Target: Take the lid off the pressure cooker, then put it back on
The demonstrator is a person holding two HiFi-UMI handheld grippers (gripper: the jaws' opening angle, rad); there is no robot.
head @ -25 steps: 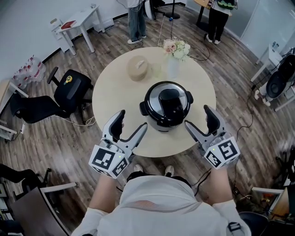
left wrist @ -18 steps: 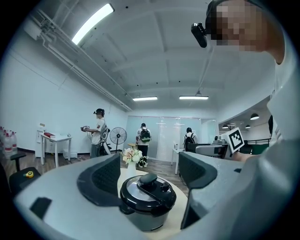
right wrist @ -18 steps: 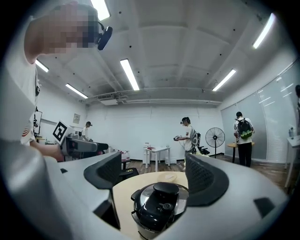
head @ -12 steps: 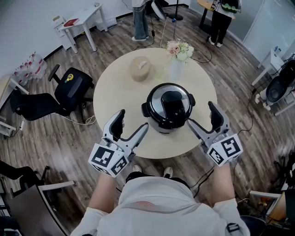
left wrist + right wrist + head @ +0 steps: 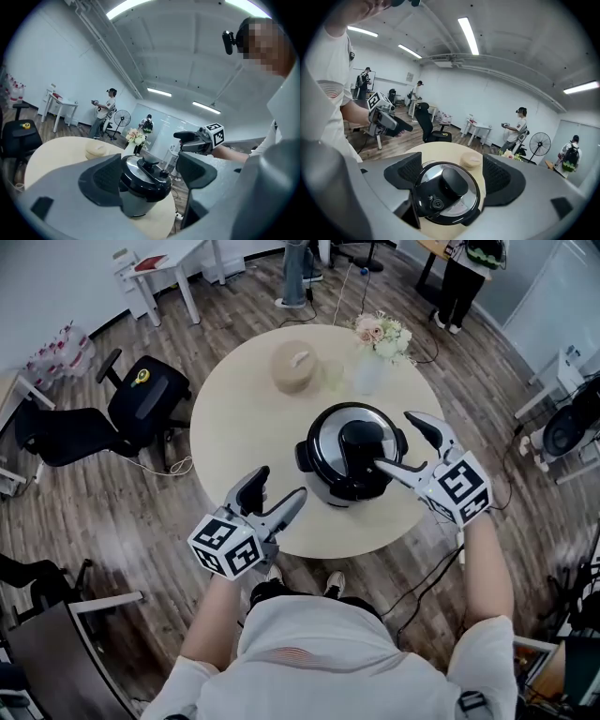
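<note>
Two gaping hand-held grippers (image 5: 279,484) (image 5: 396,442); pressure cooker (image 5: 352,451) near table (image 5: 244,418) edge

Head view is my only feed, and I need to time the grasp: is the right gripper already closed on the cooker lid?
Observer: No. The right gripper view shows the right gripper open, its jaws just widened. The lid is framed between them but not gripped.
Operator: And the left one?
Observer: The left gripper is open as well, its jaws just widened. It looks level at the pot and holds nothing.
Operator: Is the lid seated?
Observer: From that side view it sits closed on the pot, with no gap showing.
</note>
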